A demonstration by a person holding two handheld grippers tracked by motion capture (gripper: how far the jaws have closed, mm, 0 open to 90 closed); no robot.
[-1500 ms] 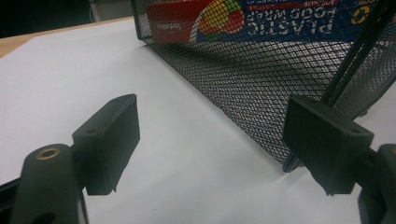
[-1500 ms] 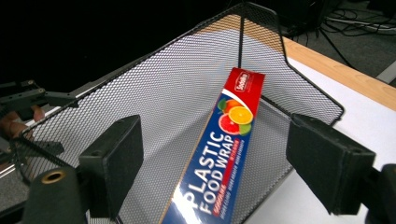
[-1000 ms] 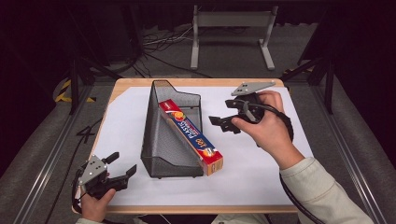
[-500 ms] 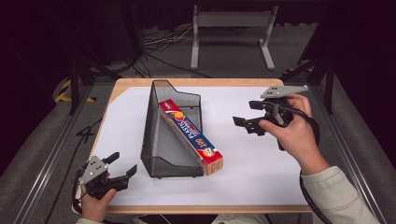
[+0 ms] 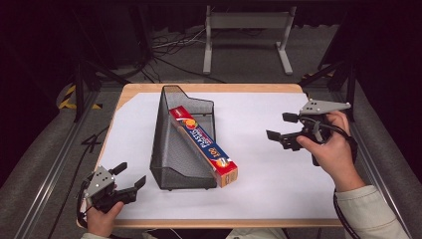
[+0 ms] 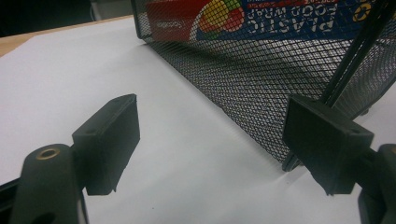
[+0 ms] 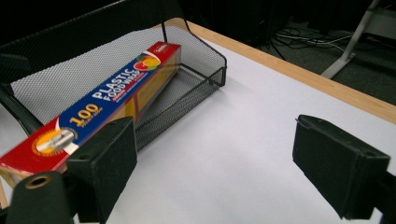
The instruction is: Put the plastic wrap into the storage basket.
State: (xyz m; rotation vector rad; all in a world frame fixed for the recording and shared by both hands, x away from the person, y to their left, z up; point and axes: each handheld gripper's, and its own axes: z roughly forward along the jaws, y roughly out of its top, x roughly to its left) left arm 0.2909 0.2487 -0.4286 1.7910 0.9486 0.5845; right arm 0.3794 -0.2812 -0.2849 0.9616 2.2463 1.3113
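Observation:
A black mesh basket [image 5: 163, 144] stands on the white sheet left of centre. A red and blue plastic food wrap box [image 5: 204, 145] lies aslant in it, its near end poking out of the low front. My right gripper [image 5: 277, 126] hovers well to the right of the basket, pointing at it. Its jaws have just been opening and stand open with nothing between them. In the right gripper view [image 7: 219, 163] the box [image 7: 107, 98] and basket [image 7: 196, 88] lie ahead. My left gripper [image 5: 132, 174] rests open at the near left corner, facing the mesh wall [image 6: 261, 79].
A white sheet [image 5: 278, 174] covers the wooden table [image 5: 239, 88], with bare room between the basket and my right hand. A metal stand [image 5: 246, 22] and cables lie on the floor beyond the table. Rails run along both sides.
My right gripper has drawn away from the basket toward the table's right edge, sinking slightly, and its jaws stand wider. The left gripper, box and basket have not moved.

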